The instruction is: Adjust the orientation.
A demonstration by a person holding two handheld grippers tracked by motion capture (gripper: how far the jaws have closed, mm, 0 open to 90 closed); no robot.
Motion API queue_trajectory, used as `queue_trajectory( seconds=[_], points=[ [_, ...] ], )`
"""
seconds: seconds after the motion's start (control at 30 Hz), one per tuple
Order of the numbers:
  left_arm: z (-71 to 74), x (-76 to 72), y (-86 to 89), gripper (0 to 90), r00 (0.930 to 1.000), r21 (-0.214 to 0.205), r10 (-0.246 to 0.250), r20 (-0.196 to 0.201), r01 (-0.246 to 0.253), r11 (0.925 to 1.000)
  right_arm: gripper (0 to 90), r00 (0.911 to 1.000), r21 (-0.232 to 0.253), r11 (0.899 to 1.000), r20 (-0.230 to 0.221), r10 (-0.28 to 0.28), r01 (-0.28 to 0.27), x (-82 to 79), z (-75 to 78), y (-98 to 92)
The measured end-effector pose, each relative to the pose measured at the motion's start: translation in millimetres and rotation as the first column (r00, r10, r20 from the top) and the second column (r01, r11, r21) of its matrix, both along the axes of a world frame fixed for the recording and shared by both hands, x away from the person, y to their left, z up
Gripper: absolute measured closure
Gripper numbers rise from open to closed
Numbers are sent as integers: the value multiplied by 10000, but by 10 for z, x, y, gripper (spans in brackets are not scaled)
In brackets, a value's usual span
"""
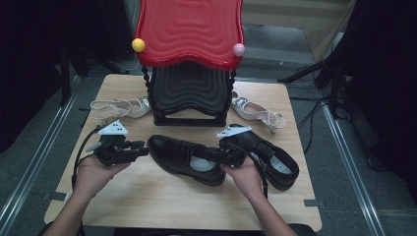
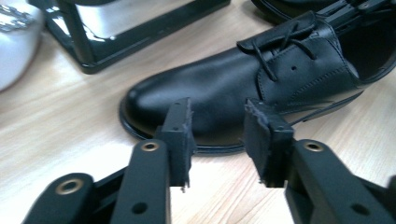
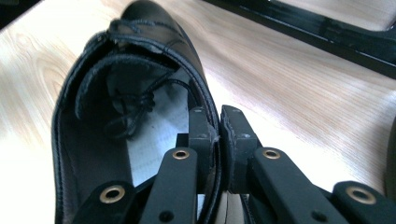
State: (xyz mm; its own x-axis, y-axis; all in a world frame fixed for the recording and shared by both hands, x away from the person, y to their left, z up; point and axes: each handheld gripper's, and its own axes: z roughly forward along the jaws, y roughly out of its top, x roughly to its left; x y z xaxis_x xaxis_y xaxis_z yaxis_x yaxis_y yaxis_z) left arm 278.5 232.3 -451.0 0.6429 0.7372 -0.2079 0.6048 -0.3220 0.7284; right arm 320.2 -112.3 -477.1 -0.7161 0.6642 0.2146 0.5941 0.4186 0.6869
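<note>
A black leather lace-up shoe [image 1: 182,157] lies on the wooden table [image 1: 162,201] with its toe to the left. My right gripper [image 1: 216,153] is shut on the side wall of its opening; in the right gripper view the jaws [image 3: 218,121] pinch the leather rim of the shoe [image 3: 93,116], one inside and one outside. My left gripper [image 1: 142,147] stands open just in front of the toe. Its pads [image 2: 180,126] are apart from the shoe [image 2: 224,88], with nothing between them. A second black shoe [image 1: 275,157] lies to the right, behind my right hand.
A black shoe rack [image 1: 189,98] with a red wavy top [image 1: 189,29] stands at the back centre of the table. One white sandal [image 1: 118,107] lies left of it, another [image 1: 258,112] to its right. Dark stands and cables line the floor at both sides.
</note>
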Motion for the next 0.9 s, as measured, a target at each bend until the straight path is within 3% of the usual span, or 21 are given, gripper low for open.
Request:
queue_trajectory(
  seconds=[0.13, 0.3, 0.37, 0.4, 0.5, 0.57, 0.73, 0.9],
  points=[
    [-37, 14, -39, 775, 9998, -415, -101, -150, 95, 9991, 842, 9998, -223, 9996, 125, 177, -175, 1, -69, -40],
    [-58, -10, -128, 830, 9994, -328, -351, 6, 351, 9988, 826, 9993, -297, 9990, 146, 352, -347, 7, -97, -65],
    [-80, -13, -167, 830, 9992, -58, -390, -15, 389, 9992, 735, 9988, -271, 9986, 172, 459, -455, 6, -87, -76],
    [-91, -13, -179, 830, 9996, -63, -297, 13, 297, 9995, 694, 9987, -28, 9987, 94, 499, -499, 14, -56, -116],
    [-123, -16, -197, 821, 9999, -38, -111, -60, 111, 9999, 694, 9992, 149, 9991, 68, 389, -390, 11, -15, -165],
    [-144, -27, -219, 826, 9999, 52, -111, -26, 111, 9999, 711, 9993, 22, 9995, 185, 320, -320, 2, 53, -216],
    [-184, -76, -299, 845, 9996, -9, -274, -10, 274, 9996, 885, 9988, 289, 9994, 437, 202, -215, -31, 174, -277],
    [-267, -116, -449, 845, 9984, 227, -563, -90, 565, 9981, 900, 9986, -80, 10000, 527, 7, -3, -11, 138, -282]
  ],
)
